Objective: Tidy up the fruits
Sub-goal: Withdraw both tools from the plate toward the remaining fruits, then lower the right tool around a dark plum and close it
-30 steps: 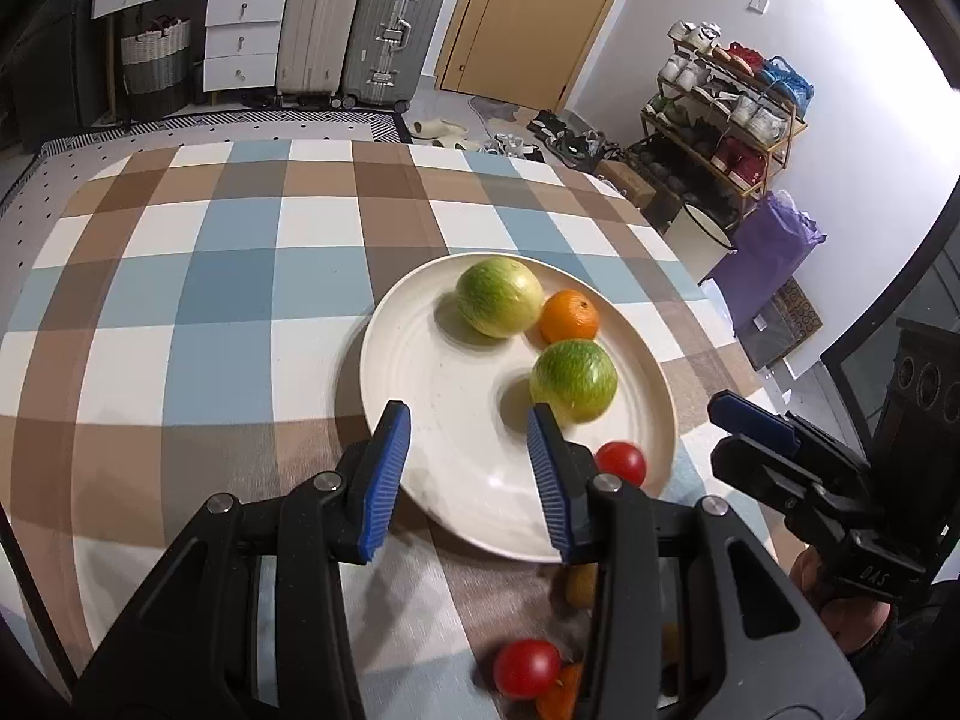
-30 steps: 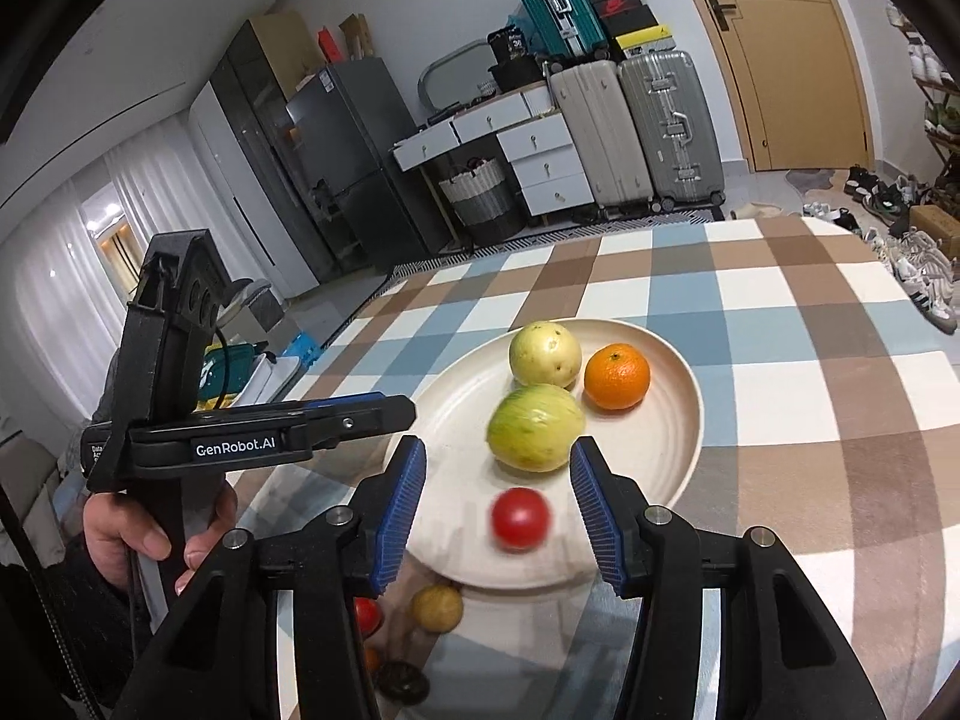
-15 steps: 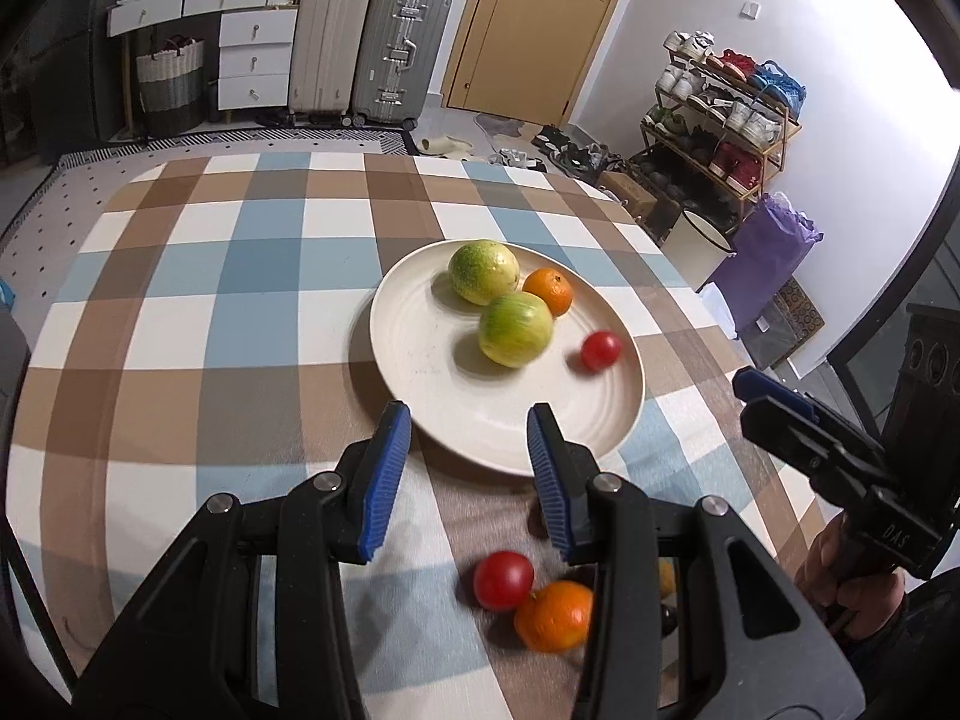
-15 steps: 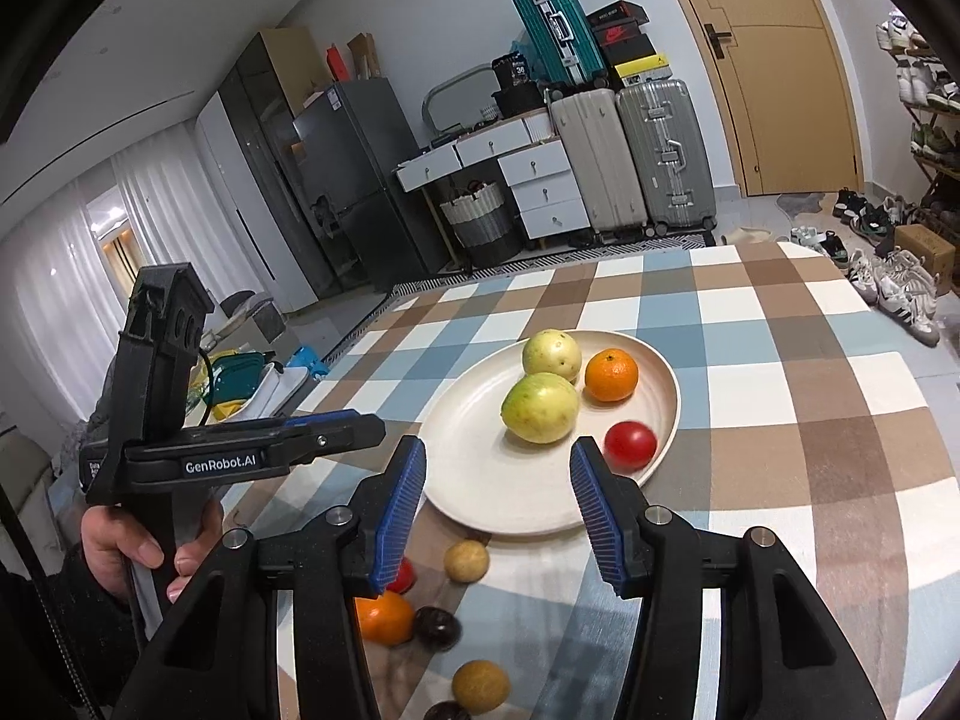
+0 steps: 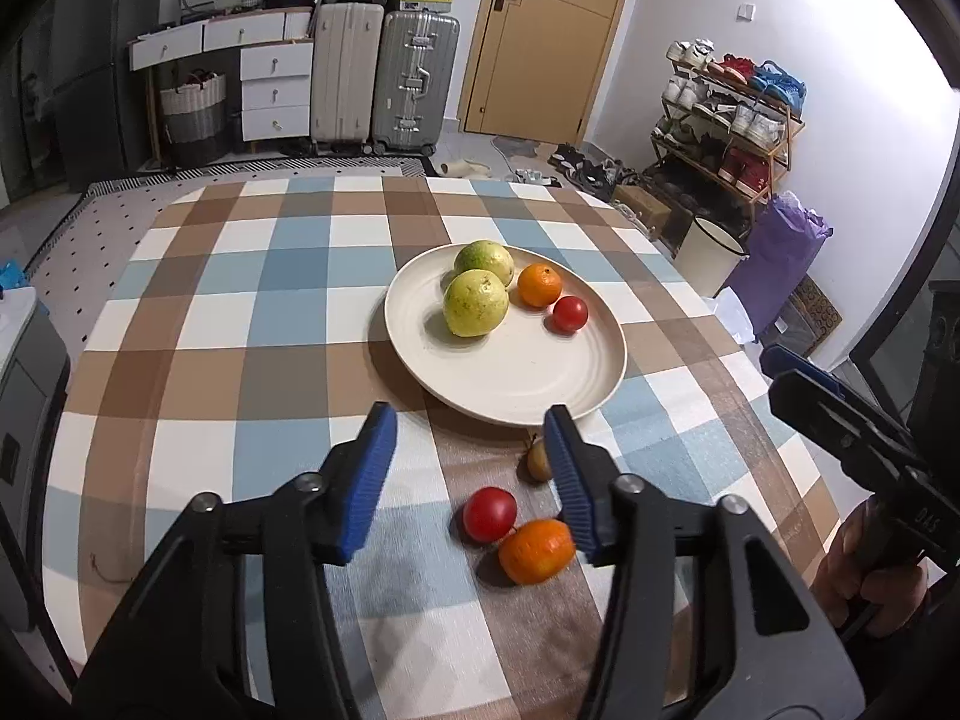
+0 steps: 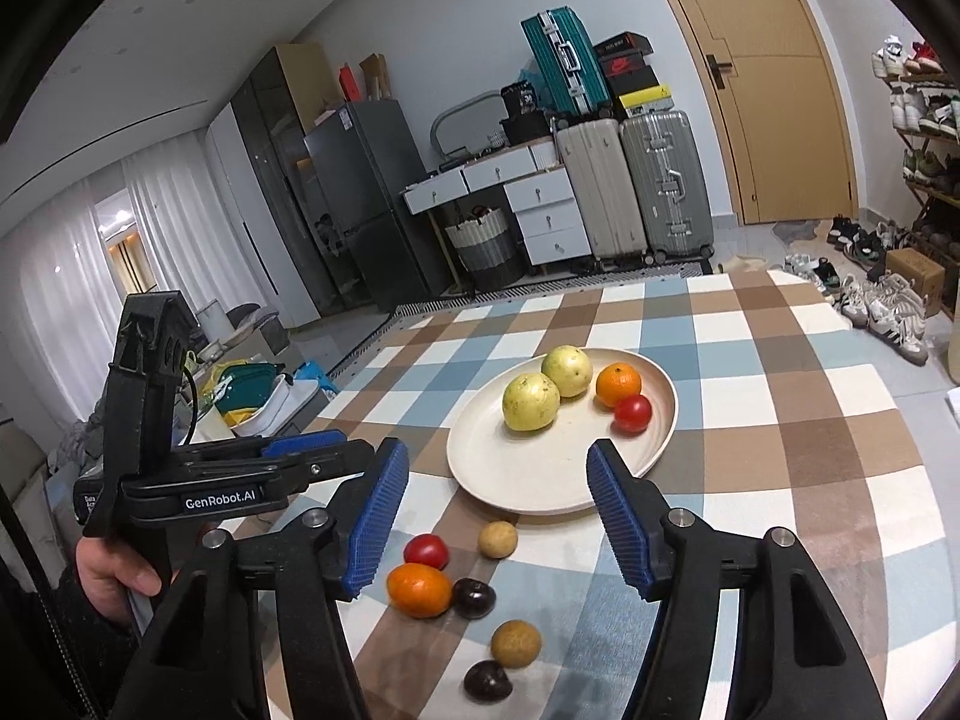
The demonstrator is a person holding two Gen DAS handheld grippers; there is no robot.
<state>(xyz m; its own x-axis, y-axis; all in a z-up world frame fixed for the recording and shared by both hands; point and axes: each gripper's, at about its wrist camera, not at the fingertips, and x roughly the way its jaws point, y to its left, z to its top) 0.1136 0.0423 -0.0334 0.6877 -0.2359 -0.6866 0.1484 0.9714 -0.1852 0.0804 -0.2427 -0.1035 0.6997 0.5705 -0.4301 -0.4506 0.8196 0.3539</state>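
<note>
Nearest the lens in the left wrist view, the left gripper fills the lower half of the frame, its blue-padded jaws opening with only checked tablecloth between them. Just inside and below its right-hand pad lie a loose tomato and a loose orange, touching each other, with a small brown fruit partly hidden behind that pad. At the right edge, a hand grips the black handle of the other tool.

Low in the right wrist view, the right gripper is also opening, holding nothing; the cloth shows between its pads. Scattered on the cloth between and below its jaws are the tomato, the orange, the small brown fruit near the plate's rim, a dark round fruit touching the orange, a second brown fruit and a second dark fruit at the bottom centre. At the left of this frame the person's other hand holds the left tool.

Farther back, mid-frame in both views, a cream plate sits on the cloth carrying two yellow-green guavas touching one another, an orange on the plate and a tomato on the plate just beside it.

Beyond the table stand suitcases, white drawers, a wooden door and, at the upper right, a shoe rack.
</note>
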